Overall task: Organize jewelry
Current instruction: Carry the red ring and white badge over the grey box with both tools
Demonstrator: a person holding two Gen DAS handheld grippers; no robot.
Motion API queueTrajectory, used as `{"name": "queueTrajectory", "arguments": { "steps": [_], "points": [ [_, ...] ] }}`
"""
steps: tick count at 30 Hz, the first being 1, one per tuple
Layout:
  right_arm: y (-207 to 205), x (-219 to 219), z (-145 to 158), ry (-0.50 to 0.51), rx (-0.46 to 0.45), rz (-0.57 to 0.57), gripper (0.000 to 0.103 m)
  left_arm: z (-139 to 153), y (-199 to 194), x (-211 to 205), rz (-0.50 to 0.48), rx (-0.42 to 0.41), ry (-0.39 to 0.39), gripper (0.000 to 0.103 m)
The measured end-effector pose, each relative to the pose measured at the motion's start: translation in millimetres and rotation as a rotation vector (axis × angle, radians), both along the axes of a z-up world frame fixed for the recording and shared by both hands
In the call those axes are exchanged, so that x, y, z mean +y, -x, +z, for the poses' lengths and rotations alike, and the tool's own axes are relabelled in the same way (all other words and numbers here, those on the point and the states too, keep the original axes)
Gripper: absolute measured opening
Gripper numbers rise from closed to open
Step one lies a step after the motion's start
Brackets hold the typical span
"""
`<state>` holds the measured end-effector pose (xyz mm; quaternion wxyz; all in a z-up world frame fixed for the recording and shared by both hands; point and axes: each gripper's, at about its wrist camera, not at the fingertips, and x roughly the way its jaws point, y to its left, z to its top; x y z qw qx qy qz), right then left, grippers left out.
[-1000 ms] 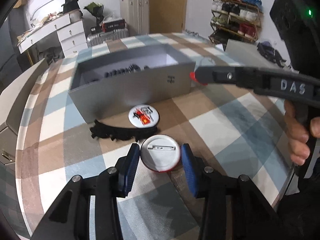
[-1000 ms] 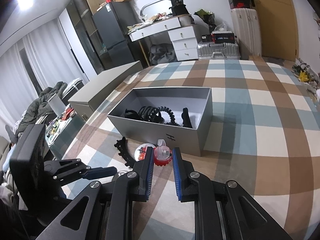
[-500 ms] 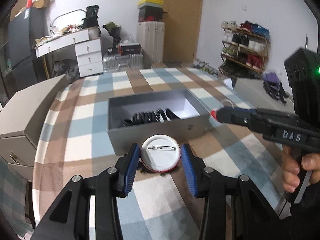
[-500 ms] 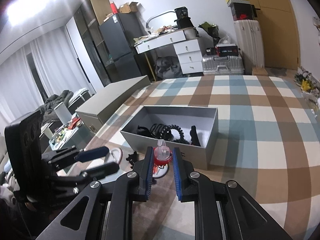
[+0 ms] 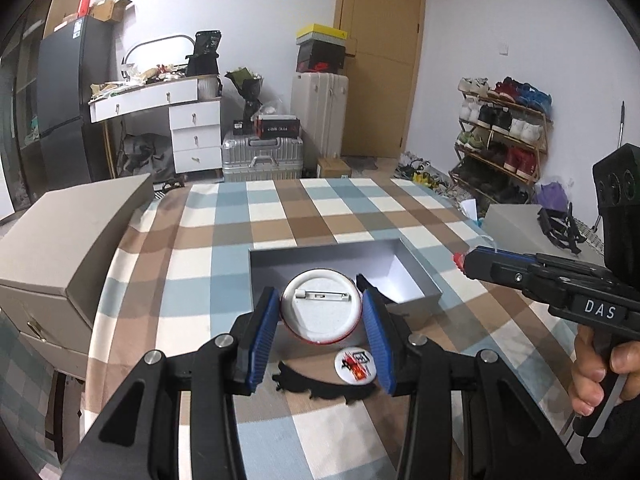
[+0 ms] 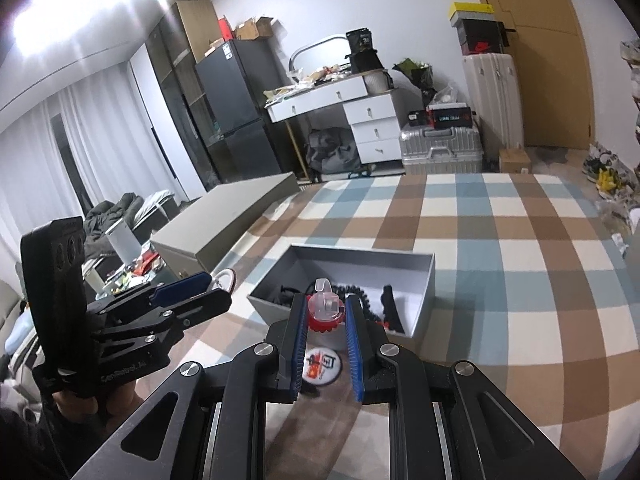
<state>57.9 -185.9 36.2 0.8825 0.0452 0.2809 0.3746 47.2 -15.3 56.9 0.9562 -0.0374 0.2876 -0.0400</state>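
1. So, left gripper (image 5: 320,322) pinches the white pin badge (image 5: 320,306); right gripper (image 6: 326,320) is clamped on a red-and-clear clip (image 6: 326,310).
2. Both hang just short of the grey box (image 6: 424,300).
3. Carry them past the rim before letting go.

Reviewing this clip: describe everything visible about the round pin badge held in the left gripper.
The pin badge is a round button badge seen from its back: a white, plastic-looking disc with a thin red rim and a metal safety pin lying horizontally across the upper half. It is clamped at its left and right edges between the blue ribbed pads of the left gripper, held clear of the table.
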Motion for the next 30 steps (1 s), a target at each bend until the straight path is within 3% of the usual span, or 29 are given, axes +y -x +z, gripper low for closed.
{"name": "queueTrajectory", "arguments": {
  "steps": [11, 30],
  "points": [
    [-15.3, 5.1, 13.5, -0.023, -0.009, -0.026, 0.018, 13.3, -15.1, 8.2, 0.016, -0.049, -0.006, 0.037],
    [-44.9, 9.6, 6.5, -0.044, 0.035, -0.037, 0.018, 6.1, -43.0, -0.3, 0.015, -0.031, -0.04, 0.037]
  ]
}}
